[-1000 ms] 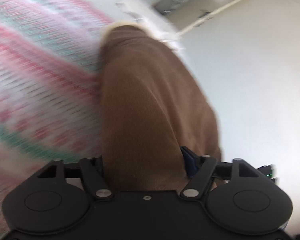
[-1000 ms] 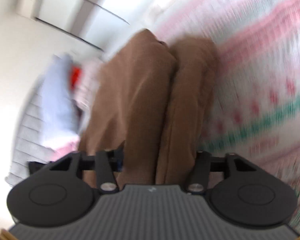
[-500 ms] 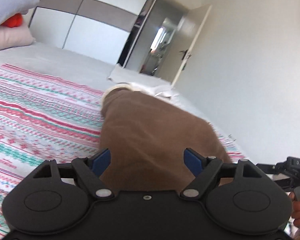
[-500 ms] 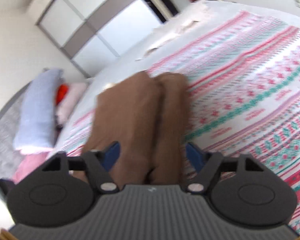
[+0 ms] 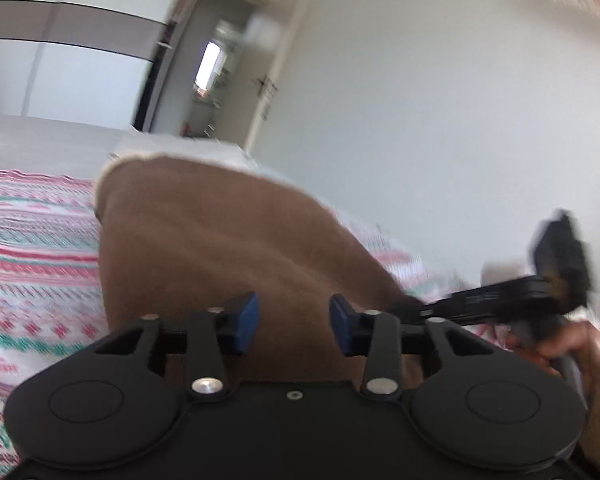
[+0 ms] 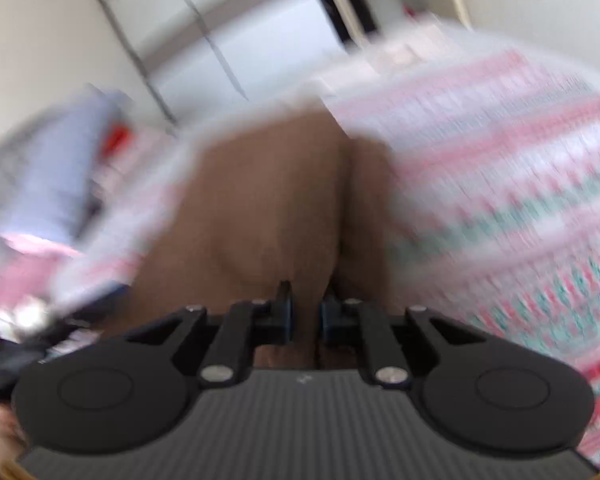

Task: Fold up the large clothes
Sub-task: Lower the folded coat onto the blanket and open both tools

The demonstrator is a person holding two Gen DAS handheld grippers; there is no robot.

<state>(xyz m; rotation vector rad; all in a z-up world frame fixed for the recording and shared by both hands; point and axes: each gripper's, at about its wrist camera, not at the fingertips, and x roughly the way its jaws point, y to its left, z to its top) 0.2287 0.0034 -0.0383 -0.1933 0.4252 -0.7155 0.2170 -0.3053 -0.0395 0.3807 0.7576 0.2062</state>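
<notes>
A brown garment (image 5: 220, 248) lies on a bed with a pink, white and green patterned cover (image 5: 32, 264). My left gripper (image 5: 294, 320) is over its near end, jaws partly apart with brown cloth between them; I cannot tell whether they hold it. In the right wrist view, which is blurred, the same brown garment (image 6: 268, 200) shows as two folds. My right gripper (image 6: 305, 316) has its jaws nearly together with a fold of the cloth in the narrow gap. The right gripper also shows in the left wrist view (image 5: 548, 292), held by a hand.
A white wardrobe (image 5: 60, 60) and an open doorway (image 5: 216, 80) stand beyond the bed. A white wall (image 5: 440, 100) is on the right. A pale blue pillow (image 6: 60, 176) and pink bedding lie at the left in the right wrist view.
Both grippers' jaws were wide open half a second ago. Both have narrowed, the right almost closed on the cloth. The right gripper has moved closer to the left one.
</notes>
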